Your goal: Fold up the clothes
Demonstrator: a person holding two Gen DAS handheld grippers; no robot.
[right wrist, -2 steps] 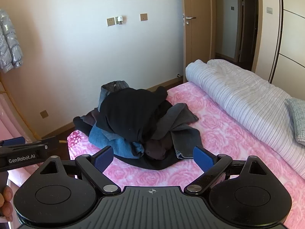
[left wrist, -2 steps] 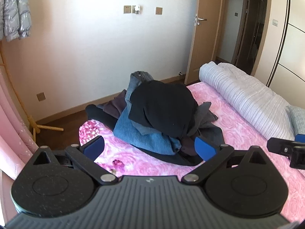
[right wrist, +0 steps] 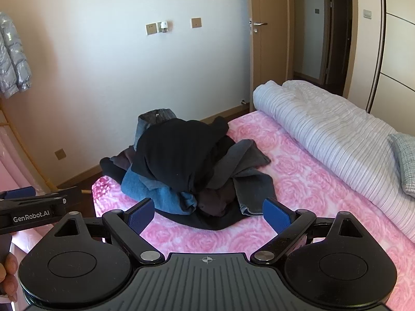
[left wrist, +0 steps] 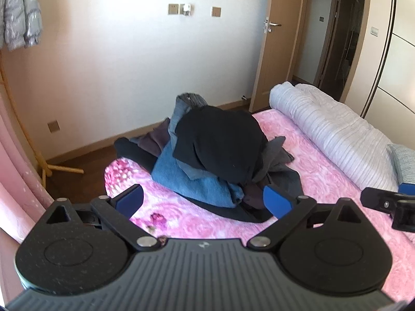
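A heap of clothes (left wrist: 215, 155) (right wrist: 186, 165) lies at the near-left corner of a pink rose-patterned bed (left wrist: 324, 181) (right wrist: 298, 186). A black garment (left wrist: 223, 140) tops it, over blue denim (left wrist: 192, 181) and grey pieces (right wrist: 246, 163). My left gripper (left wrist: 203, 200) hovers open just short of the heap, holding nothing. My right gripper (right wrist: 208, 212) is open too, a little before the heap's front edge. Each gripper shows at the edge of the other's view: the right gripper (left wrist: 389, 202), the left gripper (right wrist: 33, 210). A person's hand (right wrist: 7, 272) grips the left one.
A rolled striped white quilt (left wrist: 329, 134) (right wrist: 337, 134) runs along the bed's far side, with a grey pillow (right wrist: 404, 160) at the right. A pink curtain (left wrist: 15, 181) hangs at the left. Beyond are a wall, an open wooden door (left wrist: 272, 51), and a silver jacket (left wrist: 20, 13).
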